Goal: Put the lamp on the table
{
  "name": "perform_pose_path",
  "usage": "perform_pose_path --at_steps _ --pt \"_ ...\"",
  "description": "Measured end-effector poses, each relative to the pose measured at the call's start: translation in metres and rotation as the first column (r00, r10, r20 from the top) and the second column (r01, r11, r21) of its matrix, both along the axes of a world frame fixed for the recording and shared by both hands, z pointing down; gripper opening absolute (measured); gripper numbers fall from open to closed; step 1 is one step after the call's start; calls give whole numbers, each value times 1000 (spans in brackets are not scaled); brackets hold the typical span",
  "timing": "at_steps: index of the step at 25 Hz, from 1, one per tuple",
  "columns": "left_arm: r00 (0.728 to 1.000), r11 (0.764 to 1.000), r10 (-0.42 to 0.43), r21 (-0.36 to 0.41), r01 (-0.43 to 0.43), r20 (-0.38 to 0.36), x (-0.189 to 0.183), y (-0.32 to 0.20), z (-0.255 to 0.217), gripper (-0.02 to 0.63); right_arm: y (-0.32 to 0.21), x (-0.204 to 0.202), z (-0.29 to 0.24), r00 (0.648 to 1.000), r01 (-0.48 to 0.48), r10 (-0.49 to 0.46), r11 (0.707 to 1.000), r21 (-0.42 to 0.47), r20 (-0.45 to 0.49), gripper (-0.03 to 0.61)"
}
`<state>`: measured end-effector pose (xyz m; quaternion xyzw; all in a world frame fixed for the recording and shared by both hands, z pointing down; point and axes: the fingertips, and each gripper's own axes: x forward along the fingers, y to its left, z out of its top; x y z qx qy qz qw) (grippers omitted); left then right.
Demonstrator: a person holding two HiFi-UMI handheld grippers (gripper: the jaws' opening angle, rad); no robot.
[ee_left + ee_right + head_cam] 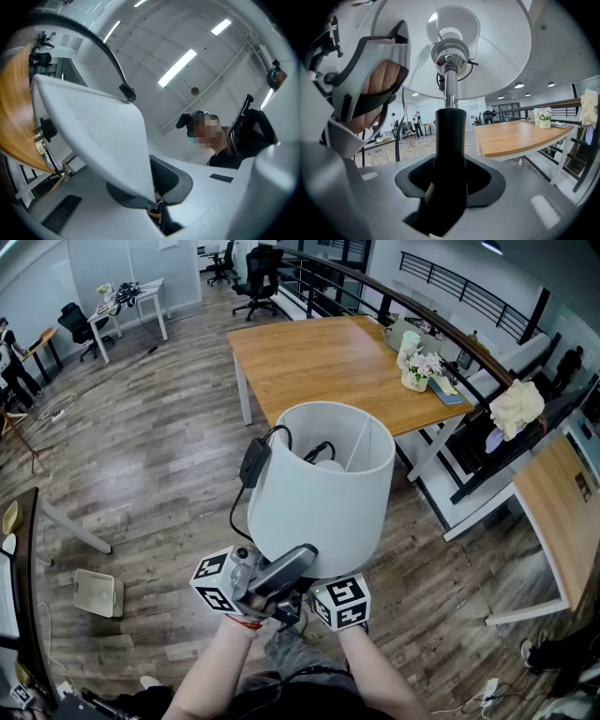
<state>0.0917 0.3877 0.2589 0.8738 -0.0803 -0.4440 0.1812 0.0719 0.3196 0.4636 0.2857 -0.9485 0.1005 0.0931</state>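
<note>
1. Nearest the head view are two bare forearms, cut off by the lower edge, and each gripper's cube with square markers (339, 603).
2. The left gripper (298, 562) points steeply up. In its own view its jaws are pressed together on the lower rim of the shade (93, 126), which fills most of that view.
3. The right gripper (450, 187) has its jaws spread wide and clamped on the thick black stem (450, 140). In the head view these jaws are hidden under the shade.
4. The table lamp with a white fabric drum shade (323, 493) is held upright in the air over the grey-brown plank floor (159, 456). It is near the light wooden worktop (319, 362) but not on it.
5. A chrome rod (450, 89) runs from the stem up into the shade.
6. No view shows the lamp's base.
7. A pale rounded shape inside the shade's open top cannot be identified.
8. A black cord (239, 512) with a dark block (255, 462) on it hangs over the shade's rim. Its lower end is lost behind the left gripper.
9. A small pot of pale flowers (417, 371) stands at the worktop's far right edge.
</note>
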Motion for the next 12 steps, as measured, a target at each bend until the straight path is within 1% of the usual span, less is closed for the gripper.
perform_pose_path --at_steps 5,12 --pt "1000 1000 -18 15 18 18 -15 -39 -1 0 -39 -17 -1 1000 -5 5 1000 -8 8 187" --pt "997 996 -64 66 61 39 -32 -83 3 2 -83 -36 2 1000 -4 5 1000 -16 13 187"
